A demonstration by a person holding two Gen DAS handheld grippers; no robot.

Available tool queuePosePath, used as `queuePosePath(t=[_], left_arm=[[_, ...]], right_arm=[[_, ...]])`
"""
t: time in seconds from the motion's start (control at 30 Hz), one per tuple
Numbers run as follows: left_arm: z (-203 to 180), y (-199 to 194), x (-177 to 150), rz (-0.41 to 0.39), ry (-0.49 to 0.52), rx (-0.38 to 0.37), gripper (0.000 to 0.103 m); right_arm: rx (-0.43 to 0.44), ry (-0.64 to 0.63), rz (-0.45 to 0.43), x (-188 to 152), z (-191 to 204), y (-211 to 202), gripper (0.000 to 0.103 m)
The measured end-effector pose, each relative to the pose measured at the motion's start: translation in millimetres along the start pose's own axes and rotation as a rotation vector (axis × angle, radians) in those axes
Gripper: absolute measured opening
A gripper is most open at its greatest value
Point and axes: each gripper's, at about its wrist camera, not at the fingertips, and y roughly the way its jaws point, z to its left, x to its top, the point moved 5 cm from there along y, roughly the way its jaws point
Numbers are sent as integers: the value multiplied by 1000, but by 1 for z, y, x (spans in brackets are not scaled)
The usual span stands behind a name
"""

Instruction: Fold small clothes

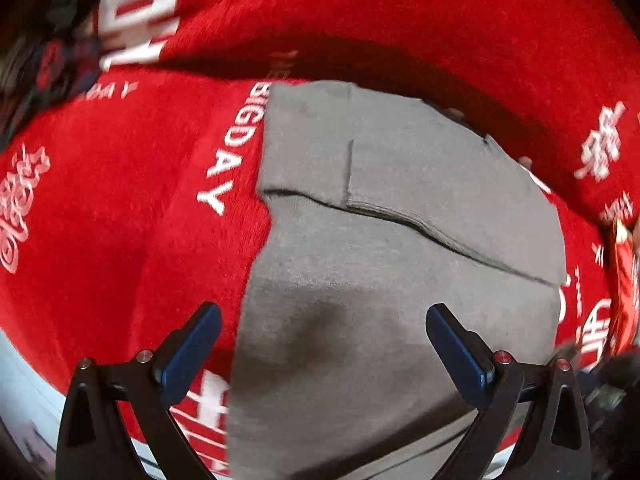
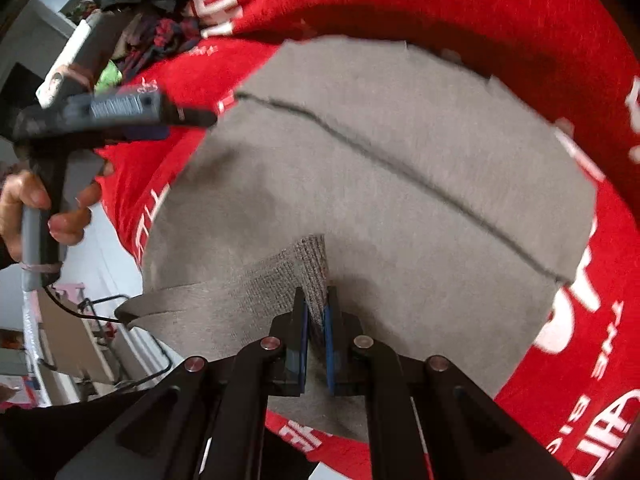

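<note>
Folding is the step in hand. The soft grey knitted garment (image 2: pixel 400 184) lies flat on the red fuzzy blanket with white letters (image 2: pixel 460 8), filling the middle of both views. The right gripper (image 2: pixel 316 320) is clamped on a turned-up grey corner at the bottom middle of the right view. The left gripper (image 1: pixel 324 328) hangs above the cloth at the bottom of the left view, its blue fingers (image 1: pixel 200 340) wide apart and holding nothing. Next, I think, it must pinch the near edge so both can carry it across together. The far edge sits near a dark blanket fold at the top; the pile of dark clothes (image 2: pixel 152 12) at upper left is well apart.
</note>
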Motion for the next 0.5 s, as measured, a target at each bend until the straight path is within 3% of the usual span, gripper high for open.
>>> queuePosePath(t=[0.1, 0.2, 0.33, 0.5], left_arm=[[2, 1, 9, -19, 51, 17, 103], [6, -3, 18, -38, 65, -15, 103], [7, 1, 18, -23, 87, -71, 103], [-13, 52, 17, 95, 131, -112, 103]], right_arm=[[-50, 55, -115, 19, -16, -32, 7], [-78, 235, -181, 32, -64, -49, 7], [-75, 446, -126, 22, -132, -28, 7], [-54, 525, -37, 3, -161, 6, 7]])
